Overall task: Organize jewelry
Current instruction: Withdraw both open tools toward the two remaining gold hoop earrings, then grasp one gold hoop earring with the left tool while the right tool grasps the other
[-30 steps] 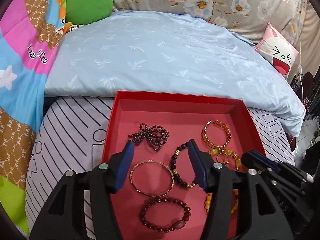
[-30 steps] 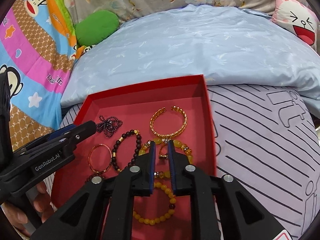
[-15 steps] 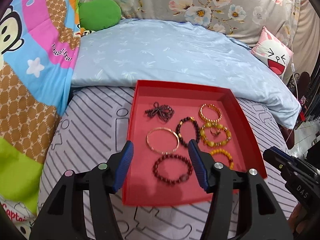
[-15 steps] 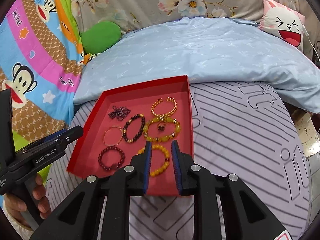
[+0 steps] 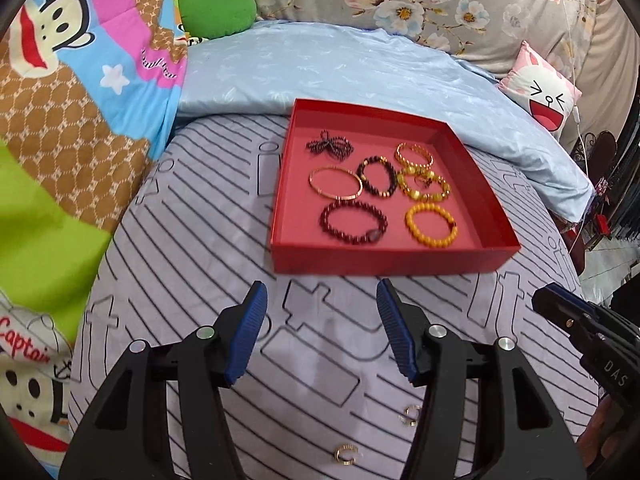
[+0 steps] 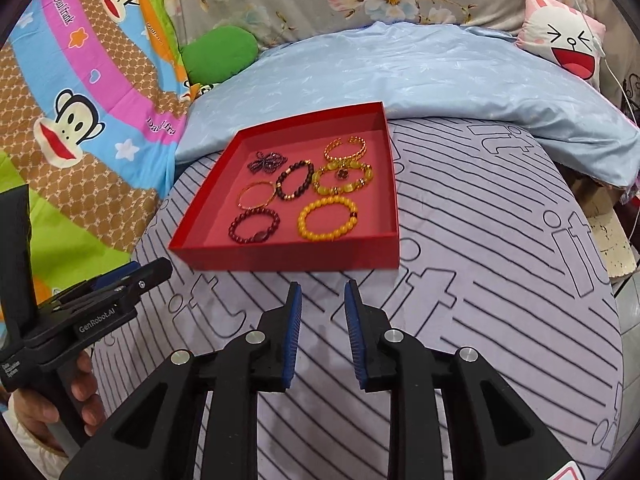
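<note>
A shallow red tray (image 5: 384,266) (image 6: 288,256) lies on the striped grey bed cover. It holds several bracelets: a yellow bead one (image 5: 431,225) (image 6: 327,218), a dark red bead one (image 5: 354,222) (image 6: 254,225), a thin gold bangle (image 5: 335,182), a black bead one (image 5: 376,176) and gold ones (image 5: 414,153). Two small gold rings (image 5: 410,416) (image 5: 346,453) lie on the cover near me. My left gripper (image 5: 320,300) is open and empty, in front of the tray. My right gripper (image 6: 320,292) is open a little and empty, also short of the tray.
A light blue quilt (image 5: 340,68) lies behind the tray. A colourful cartoon blanket (image 5: 60,120) is on the left, with a green cushion (image 5: 216,8) and a pink bunny pillow (image 5: 540,92) at the back. The bed edge drops off at the right.
Both grippers have pulled back from over the tray to the near side of it. The right gripper's jaws have opened slightly. The bracelets stay in the tray.
</note>
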Demonstrator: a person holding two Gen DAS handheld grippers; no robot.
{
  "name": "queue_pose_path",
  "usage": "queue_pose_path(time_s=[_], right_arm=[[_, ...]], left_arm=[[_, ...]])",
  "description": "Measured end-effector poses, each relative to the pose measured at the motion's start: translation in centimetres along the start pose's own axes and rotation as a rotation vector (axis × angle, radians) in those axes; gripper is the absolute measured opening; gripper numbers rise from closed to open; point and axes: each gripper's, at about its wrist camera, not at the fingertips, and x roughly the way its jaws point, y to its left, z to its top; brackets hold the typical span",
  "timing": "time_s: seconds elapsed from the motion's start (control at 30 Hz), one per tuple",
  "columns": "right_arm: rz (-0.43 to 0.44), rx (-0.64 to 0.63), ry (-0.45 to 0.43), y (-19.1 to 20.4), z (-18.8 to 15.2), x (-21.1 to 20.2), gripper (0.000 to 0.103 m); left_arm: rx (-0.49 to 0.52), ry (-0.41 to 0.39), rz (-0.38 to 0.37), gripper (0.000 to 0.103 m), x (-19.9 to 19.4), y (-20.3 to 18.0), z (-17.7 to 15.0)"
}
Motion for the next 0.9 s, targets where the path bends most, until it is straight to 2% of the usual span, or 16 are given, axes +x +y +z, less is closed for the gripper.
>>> queue_pose_path(time_s=[0.23,0.47,0.9], right_arm=[[0.007,-0.022,0.009,1.1,-2.4,-1.4,0.023],[0.015,-0.057,0.039,2.5,-5.1,-1.6,0.023],[0.042,-0.130,0.106,5.2,-8.6,0.7,0.023]], left_arm=[[0.032,0.000,0.005,0.054,-1.6,-0.7,-3.1],[0.038,0.034,-0.010,0.054,-2.5,-0.8,-6.7],[0.030,0.089,-0.001,0.054,-3.2,0.6,-11.1]])
